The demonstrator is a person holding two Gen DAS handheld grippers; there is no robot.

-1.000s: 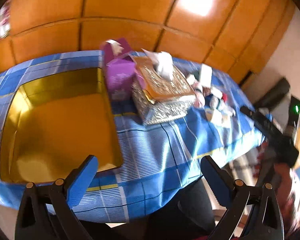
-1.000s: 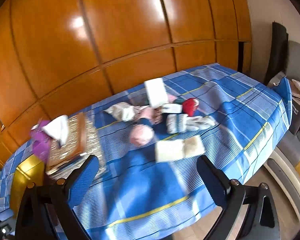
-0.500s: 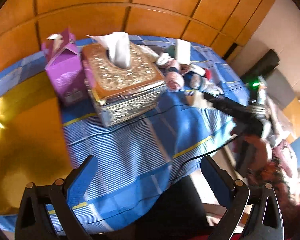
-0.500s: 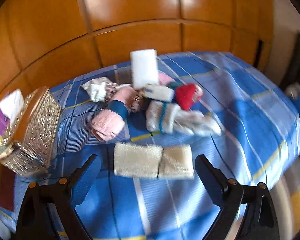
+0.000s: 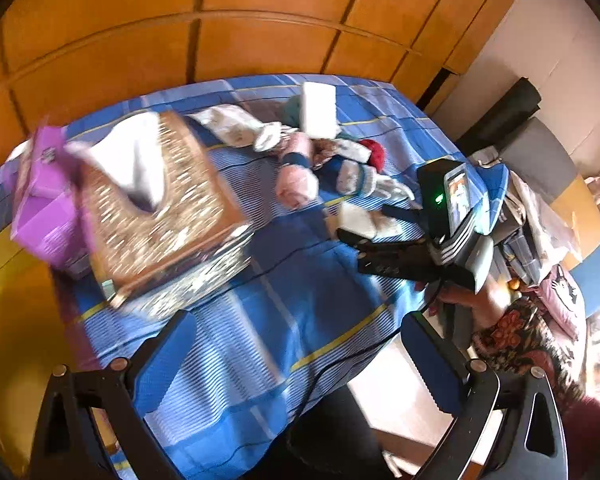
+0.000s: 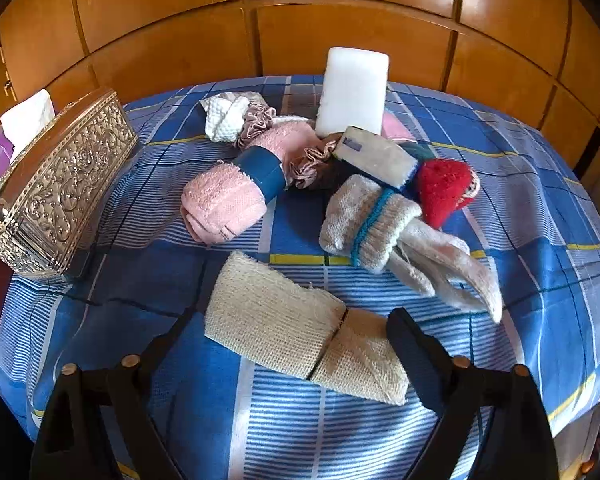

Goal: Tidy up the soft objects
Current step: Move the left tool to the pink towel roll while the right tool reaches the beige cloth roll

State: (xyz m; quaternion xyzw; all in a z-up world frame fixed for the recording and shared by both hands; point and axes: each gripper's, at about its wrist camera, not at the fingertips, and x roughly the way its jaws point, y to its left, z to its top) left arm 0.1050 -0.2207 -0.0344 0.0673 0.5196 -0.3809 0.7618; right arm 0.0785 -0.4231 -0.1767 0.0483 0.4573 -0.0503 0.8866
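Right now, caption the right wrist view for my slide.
Right gripper closing around beige woven cloth on blue checked tablecloth.

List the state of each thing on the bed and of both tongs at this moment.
Beige woven cloth: folded, lying flat between the right tongs' fingers, not gripped.
Pink towel: rolled, banded in blue.
Striped socks: bundled, ends loose.
White block: standing upright.
Red knit piece: lying on its side.
Tissue box: tissue sticking out.
Right tongs: closing around the cloth.
Left tongs: open, empty.
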